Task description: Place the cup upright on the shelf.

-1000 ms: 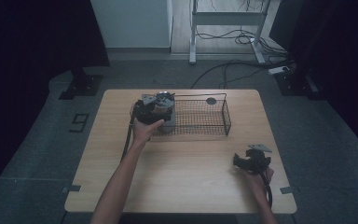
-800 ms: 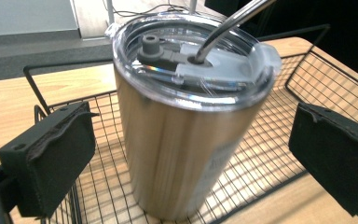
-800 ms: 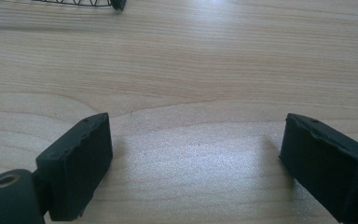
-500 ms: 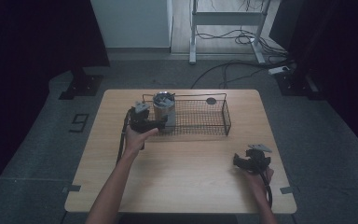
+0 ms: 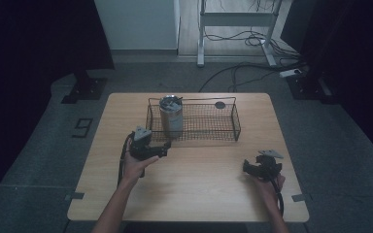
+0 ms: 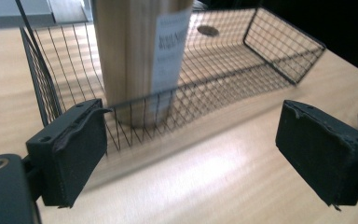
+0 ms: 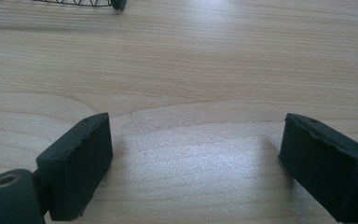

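— High view: tall canister upright in the left end of the wire basket, far half of the table. Left gripper just in front of the basket's near wall, jaws aimed toward it.

— And from the left gripper view?

— Canister dead ahead, slightly left of centre, behind the mesh. Long axis vertical, so crosswise to the jaws' line of approach. Jaws spread wide, nothing between them, only bare wood beneath.

— Right side?

— Right gripper low near the table's front right corner, well apart from basket and canister. Right gripper view: jaws likewise parted and empty over the tabletop, one basket corner at the top edge.

— Nearer hand, then?

— Left, clearly. Left forearm angled up from the bottom edge, wrist level, gripper held roughly horizontal. Probably finished with the canister; any regrasp would need a lift over the rim first.

— Anything else in the basket?

— Small dark disc beside its far right wall; cannot tell what.
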Tool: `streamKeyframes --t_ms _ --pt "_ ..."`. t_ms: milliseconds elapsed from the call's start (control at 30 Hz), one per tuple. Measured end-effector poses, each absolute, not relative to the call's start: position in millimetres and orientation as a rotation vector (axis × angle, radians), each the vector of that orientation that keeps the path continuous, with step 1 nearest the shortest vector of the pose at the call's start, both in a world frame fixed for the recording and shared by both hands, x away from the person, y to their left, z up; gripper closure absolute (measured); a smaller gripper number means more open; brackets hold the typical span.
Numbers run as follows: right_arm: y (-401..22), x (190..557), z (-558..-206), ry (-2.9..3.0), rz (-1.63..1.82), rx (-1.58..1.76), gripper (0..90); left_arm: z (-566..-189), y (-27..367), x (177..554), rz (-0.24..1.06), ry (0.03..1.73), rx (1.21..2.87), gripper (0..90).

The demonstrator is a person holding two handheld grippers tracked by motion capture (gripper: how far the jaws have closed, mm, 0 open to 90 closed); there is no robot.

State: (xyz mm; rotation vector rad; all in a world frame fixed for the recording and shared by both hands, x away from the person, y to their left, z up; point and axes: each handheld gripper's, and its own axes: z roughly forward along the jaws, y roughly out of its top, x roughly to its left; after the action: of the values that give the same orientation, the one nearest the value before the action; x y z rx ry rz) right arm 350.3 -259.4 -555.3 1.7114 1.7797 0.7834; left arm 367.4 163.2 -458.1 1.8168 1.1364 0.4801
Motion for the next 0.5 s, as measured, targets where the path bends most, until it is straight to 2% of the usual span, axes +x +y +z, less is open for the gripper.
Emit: streamKeyframes --t_ms 500 --pt "-259.3 350.2 -555.3 1.779 0.783 1.71 9.3 -488.3 176.9 314.8 0.473 1.107 1.861 8.5"
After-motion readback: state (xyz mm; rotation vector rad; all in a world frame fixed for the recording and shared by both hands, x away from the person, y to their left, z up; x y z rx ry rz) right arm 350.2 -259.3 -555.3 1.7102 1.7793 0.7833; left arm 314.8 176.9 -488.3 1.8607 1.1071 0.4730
